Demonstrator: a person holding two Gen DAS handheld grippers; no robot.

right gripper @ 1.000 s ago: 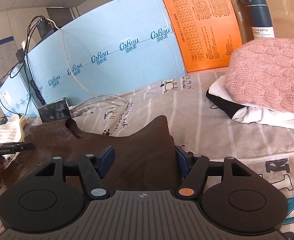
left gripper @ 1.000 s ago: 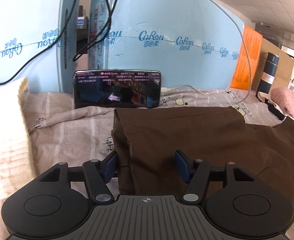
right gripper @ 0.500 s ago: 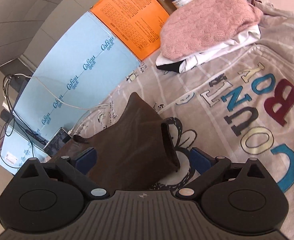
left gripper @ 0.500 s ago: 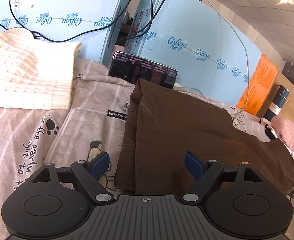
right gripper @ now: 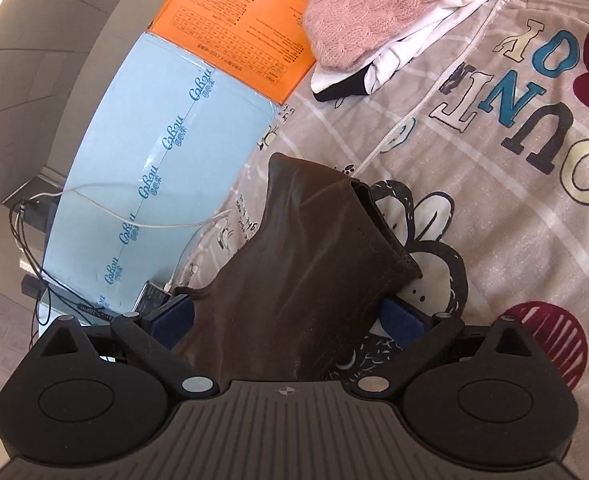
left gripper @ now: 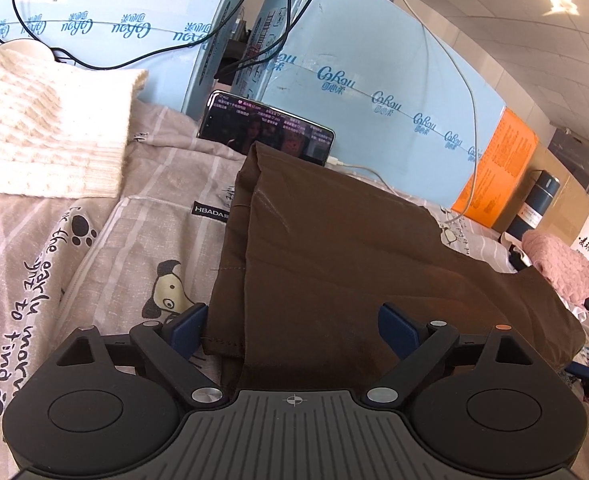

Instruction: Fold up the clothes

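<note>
Change since a second ago: both my grippers have spread wide and tipped downward; earlier the blue pads sat close in on the brown cloth, now they stand well apart on either side of it. The garment lies flatter and longer across the bed than before.

Left gripper [left gripper: 294, 326]: released, jaws wide, grasping nothing. Its left pad is just beside the hemmed end of the brown garment [left gripper: 354, 264]; the right pad hangs over the cloth.

Right gripper [right gripper: 288, 318]: also released, jaws wide, with the other end of the brown garment [right gripper: 306, 264] passing between the pads. I cannot tell whether the pads touch the fabric.

Brown garment: folded lengthwise, stretched over the printed bedsheet [left gripper: 106, 248], one end near each gripper.

Writing on the bedsheet: "HBADA" on a small black tag [left gripper: 210, 209]; "the early morn" in script by paw prints; large letters "OUNT" and "BO" in the right wrist view.

Blue foam boards [left gripper: 374, 80]: repeated logo reading roughly "CoRou".

Phone [left gripper: 266, 130]: lit, propped against the boards behind the garment; its text is too small to read.

Other clothes: cream knit [left gripper: 46, 120] at left; pink knit [right gripper: 374, 4] on white and black pieces beside an orange printed sheet [right gripper: 234, 20].
</note>
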